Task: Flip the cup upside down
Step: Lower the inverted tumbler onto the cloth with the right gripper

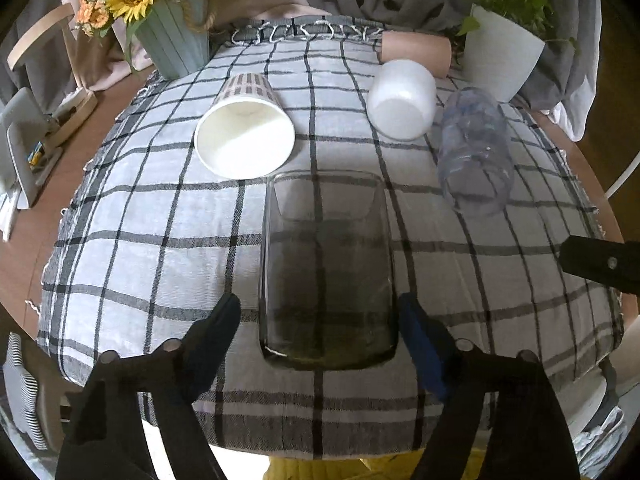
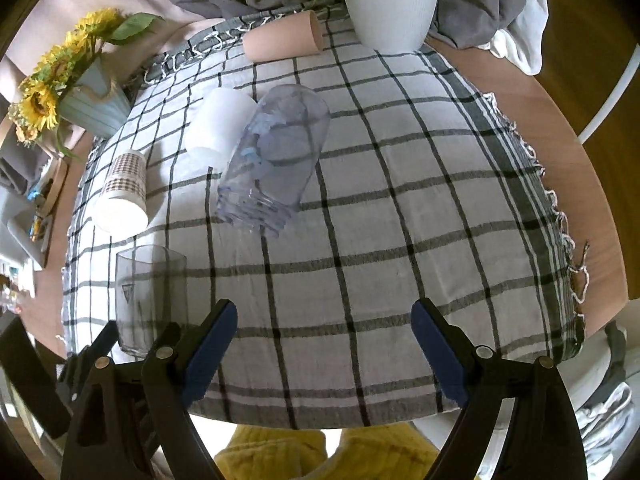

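upright, smoky glass [image 1: 328, 272] between open left gripper [image 1: 320, 312].

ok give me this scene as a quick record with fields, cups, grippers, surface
smoked glass: upright, between the open fingers of the left gripper, not gripped
paper cup: on its side
white cup: tipped over
clear blue cup: on its side, ahead of the right gripper
pink cup: on its side at the far edge
right gripper: open, holds nothing
surface: checked cloth
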The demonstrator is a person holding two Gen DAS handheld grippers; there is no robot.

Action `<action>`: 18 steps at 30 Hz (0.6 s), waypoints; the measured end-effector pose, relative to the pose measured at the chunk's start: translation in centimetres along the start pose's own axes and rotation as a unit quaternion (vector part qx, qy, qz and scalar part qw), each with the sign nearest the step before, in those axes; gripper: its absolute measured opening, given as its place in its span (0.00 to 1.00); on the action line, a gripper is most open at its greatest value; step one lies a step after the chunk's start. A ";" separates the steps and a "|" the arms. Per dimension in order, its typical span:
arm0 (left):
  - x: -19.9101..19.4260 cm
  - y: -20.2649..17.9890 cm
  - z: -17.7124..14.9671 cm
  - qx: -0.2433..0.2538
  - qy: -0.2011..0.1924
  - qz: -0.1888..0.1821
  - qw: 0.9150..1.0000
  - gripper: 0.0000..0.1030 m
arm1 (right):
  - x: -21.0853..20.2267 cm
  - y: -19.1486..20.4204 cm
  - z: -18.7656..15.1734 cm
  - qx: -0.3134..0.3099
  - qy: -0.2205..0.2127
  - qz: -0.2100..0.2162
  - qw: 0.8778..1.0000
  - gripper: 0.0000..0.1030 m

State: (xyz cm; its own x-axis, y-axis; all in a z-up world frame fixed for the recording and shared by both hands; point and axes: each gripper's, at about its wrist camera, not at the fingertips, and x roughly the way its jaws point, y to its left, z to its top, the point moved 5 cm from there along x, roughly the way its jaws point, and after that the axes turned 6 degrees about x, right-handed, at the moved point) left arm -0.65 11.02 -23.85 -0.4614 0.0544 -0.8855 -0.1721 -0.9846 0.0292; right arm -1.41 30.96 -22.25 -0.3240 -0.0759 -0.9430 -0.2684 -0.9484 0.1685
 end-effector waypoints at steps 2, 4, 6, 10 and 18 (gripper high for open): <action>0.4 -0.1 -0.1 -0.006 0.009 -0.020 1.000 0.64 | 0.2 -0.1 0.0 0.002 0.003 0.002 1.000 0.86; 0.2 -0.1 -0.2 -0.008 0.009 -0.018 1.000 0.64 | 0.4 -0.2 -0.1 0.003 0.007 0.002 1.000 0.86; 0.1 -0.1 -0.3 -0.006 0.013 -0.017 1.000 0.64 | 0.5 -0.3 -0.1 0.005 0.010 0.005 1.000 0.86; -0.6 -0.1 -0.5 -0.009 0.020 -0.022 1.000 0.64 | 0.6 -0.3 0.1 0.008 0.010 0.008 1.000 0.86; -2.5 0.3 0.4 -0.014 0.011 -0.026 0.999 0.64 | 0.6 0.1 0.4 0.006 0.009 0.019 1.000 0.86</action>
State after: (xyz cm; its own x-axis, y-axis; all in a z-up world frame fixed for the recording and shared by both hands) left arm 0.09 10.63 -21.39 -0.4324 0.1020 -0.8959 -0.1700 -0.9850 -0.0300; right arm -2.01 30.91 -22.70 -0.3188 -0.1179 -0.9405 -0.2665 -0.9411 0.2083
